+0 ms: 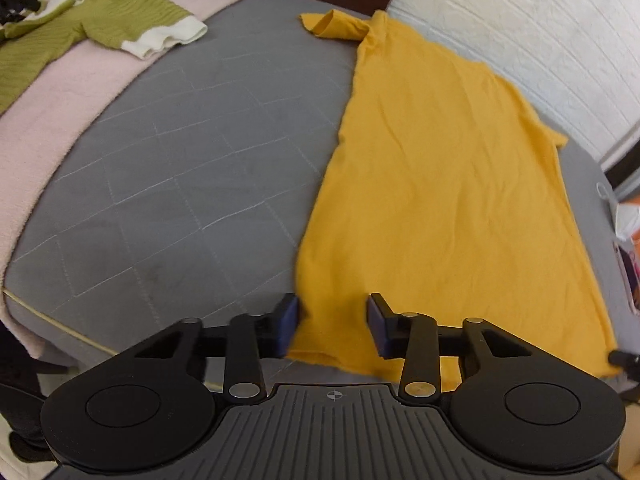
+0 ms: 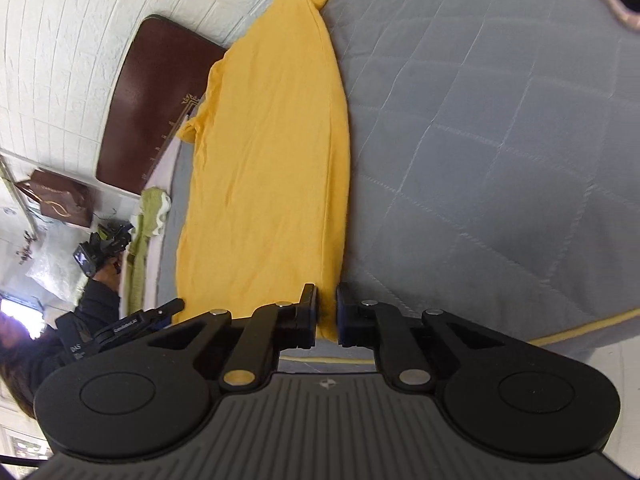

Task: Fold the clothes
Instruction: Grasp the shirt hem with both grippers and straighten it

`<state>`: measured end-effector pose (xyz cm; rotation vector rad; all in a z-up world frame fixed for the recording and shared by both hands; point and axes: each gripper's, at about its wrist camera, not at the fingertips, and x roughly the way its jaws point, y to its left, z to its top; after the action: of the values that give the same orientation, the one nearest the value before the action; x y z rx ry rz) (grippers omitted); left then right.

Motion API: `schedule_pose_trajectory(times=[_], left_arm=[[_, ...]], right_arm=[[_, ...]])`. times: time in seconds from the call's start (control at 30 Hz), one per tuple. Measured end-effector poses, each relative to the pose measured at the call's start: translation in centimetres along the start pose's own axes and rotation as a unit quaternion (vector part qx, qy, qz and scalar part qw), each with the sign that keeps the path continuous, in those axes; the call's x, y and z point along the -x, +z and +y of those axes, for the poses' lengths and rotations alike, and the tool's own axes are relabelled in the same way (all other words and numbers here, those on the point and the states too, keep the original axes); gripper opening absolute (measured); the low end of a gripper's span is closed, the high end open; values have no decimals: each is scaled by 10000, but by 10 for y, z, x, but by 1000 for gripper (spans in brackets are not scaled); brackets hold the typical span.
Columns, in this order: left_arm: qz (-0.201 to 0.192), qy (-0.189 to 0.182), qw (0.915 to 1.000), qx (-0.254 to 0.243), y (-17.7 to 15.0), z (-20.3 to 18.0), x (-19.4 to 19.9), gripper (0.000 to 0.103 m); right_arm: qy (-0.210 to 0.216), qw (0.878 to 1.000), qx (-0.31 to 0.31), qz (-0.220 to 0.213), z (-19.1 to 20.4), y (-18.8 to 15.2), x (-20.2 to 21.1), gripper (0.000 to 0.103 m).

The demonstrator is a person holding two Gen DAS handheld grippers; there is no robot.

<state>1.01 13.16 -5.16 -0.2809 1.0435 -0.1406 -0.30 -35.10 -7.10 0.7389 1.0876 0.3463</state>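
Observation:
A yellow T-shirt (image 1: 440,184) lies folded lengthwise on the grey quilted bed (image 1: 180,160), one sleeve at the far end. My left gripper (image 1: 333,322) stands over the near hem at its left corner. Its jaws are apart, the cloth lies flat between them, and the pads do not press it. In the right wrist view the same yellow T-shirt (image 2: 272,160) runs away from me. My right gripper (image 2: 328,312) is shut on the near hem corner, with yellow cloth pinched between the pads. The left gripper (image 2: 160,310) shows at the hem's other corner.
A green knitted garment (image 1: 80,28) with white cuffs lies on a pink blanket (image 1: 52,120) at the far left. A dark brown headboard (image 2: 148,100) and a white brick wall (image 1: 540,40) border the bed. A person's dark sleeve (image 2: 96,300) is at the left.

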Motion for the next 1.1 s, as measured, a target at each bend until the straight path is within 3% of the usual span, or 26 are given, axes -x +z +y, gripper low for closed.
schedule_pose_trajectory(times=[0.17, 0.23, 0.3, 0.43, 0.47, 0.53, 0.67, 0.77, 0.83, 0.9, 1.0, 1.03, 1.1], left_arm=[[95, 64, 9997, -206, -6, 1, 2, 33], [68, 8, 9999, -141, -6, 1, 5, 45], [5, -103, 9999, 3, -5, 3, 9, 48], [-378, -257, 9990, 2, 3, -7, 23, 79], [-479, -324, 9983, -96, 7, -13, 26, 87], [-747, -309, 9956, -477, 16, -33, 30, 90], [-1193, -11, 9810, -1528, 30, -81, 20, 103], [-574, -74, 9767, -2068, 27, -105, -24, 102], [-167, 73, 9709, -2389, 14, -110, -48, 99], [-78, 197, 9631, -2683, -4, -103, -52, 102], [210, 117, 9634, -2669, -16, -77, -36, 102], [294, 117, 9636, -2656, -19, -67, -31, 103], [404, 352, 9590, -2783, -25, -55, -21, 103]], right_arm=[[-672, 9968, 424, -65, 0, -8, 9, 6], [-646, 9973, 345, -70, -1, -9, 10, 5], [-716, 9961, 484, -188, 7, -8, 13, 6], [-848, 9913, 891, -470, 28, -4, 18, 8], [-817, 9898, 1041, -522, 38, -2, 16, 8], [-825, 9845, 1447, -558, 60, 2, 6, 10], [-1124, 9655, 2290, -529, 95, 9, -28, 22], [-1262, 9559, 2642, -213, 105, 15, -57, 35], [-1504, 9487, 2777, 134, 101, 10, -71, 37], [-1620, 9412, 2955, 250, 96, 1, -67, 37], [-2066, 9276, 3084, 423, 86, -14, -37, 38], [-2288, 9219, 3089, 471, 80, -18, -28, 55], [-2651, 9136, 3051, 450, 68, -21, -11, 74]])
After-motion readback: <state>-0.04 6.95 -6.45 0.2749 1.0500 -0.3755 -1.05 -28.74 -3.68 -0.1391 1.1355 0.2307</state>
